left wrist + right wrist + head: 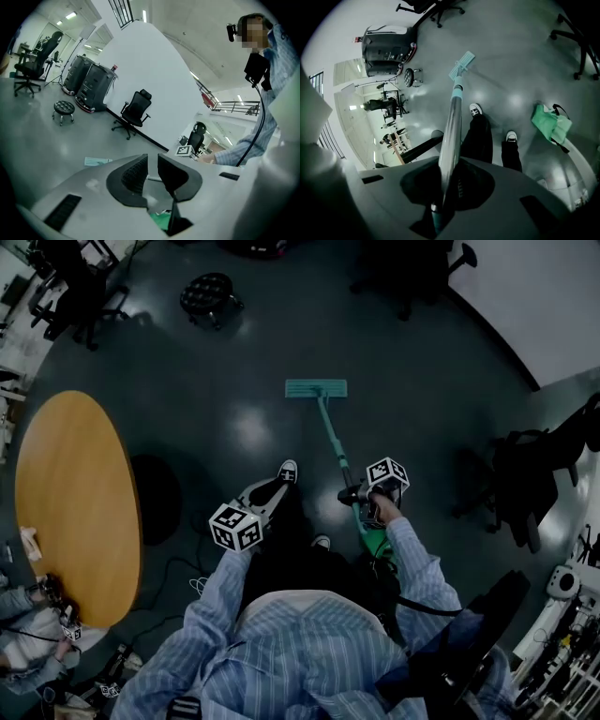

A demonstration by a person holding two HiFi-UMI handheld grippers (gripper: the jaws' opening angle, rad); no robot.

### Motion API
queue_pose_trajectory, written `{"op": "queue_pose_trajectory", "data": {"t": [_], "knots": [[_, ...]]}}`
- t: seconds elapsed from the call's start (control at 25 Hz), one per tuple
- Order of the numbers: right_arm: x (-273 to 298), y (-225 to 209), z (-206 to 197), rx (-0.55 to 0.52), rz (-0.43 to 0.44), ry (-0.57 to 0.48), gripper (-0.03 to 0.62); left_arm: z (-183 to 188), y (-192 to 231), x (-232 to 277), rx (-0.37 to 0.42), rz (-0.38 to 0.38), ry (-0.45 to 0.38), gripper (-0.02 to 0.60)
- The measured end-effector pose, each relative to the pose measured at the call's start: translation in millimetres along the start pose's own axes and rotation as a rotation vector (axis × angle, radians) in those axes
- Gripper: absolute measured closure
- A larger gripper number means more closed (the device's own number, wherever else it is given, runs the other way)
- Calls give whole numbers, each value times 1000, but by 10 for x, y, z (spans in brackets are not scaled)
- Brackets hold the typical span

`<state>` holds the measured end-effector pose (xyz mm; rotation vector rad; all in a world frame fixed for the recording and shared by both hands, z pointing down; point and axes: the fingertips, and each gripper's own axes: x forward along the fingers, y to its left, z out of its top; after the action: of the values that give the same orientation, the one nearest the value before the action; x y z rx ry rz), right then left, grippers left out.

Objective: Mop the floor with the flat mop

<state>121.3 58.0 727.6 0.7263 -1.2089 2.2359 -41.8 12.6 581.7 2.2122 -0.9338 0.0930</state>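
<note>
now you're mopping: your right gripper (447, 180) has fingers clamped on the silver pole (451, 131) of the teal flat mop (316, 388); your left gripper (152, 161) has fingers slightly apart, empty. next, sweep across the grey floor (234, 352).

The dark grey floor (234, 427) is glossy, with pale glints of light on it. Well ahead of the jaws of the right gripper (354, 495), the teal head of the flat mop (316, 388) lies flat on it. Farther out stands a round black stool (208, 293). Just left of those jaws are the person's shoes (287, 471) — black, white-toed — with a green bag (551, 123) near them. Far left of the left gripper (270, 497) stands a round wooden table (75, 502).
</note>
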Motion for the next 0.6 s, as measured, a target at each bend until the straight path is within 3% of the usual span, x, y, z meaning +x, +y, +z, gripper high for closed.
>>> {"op": "queue_pose_trajectory", "data": {"t": [0.28, 0.6], "knots": [[-83, -829, -1036, 9, 14, 2, 536, -498, -696, -401, 53, -6, -27, 512], [-226, -1418, -1839, -6, 4, 28, 534, -834, -1196, -762, 67, 26, -78, 512]]}}
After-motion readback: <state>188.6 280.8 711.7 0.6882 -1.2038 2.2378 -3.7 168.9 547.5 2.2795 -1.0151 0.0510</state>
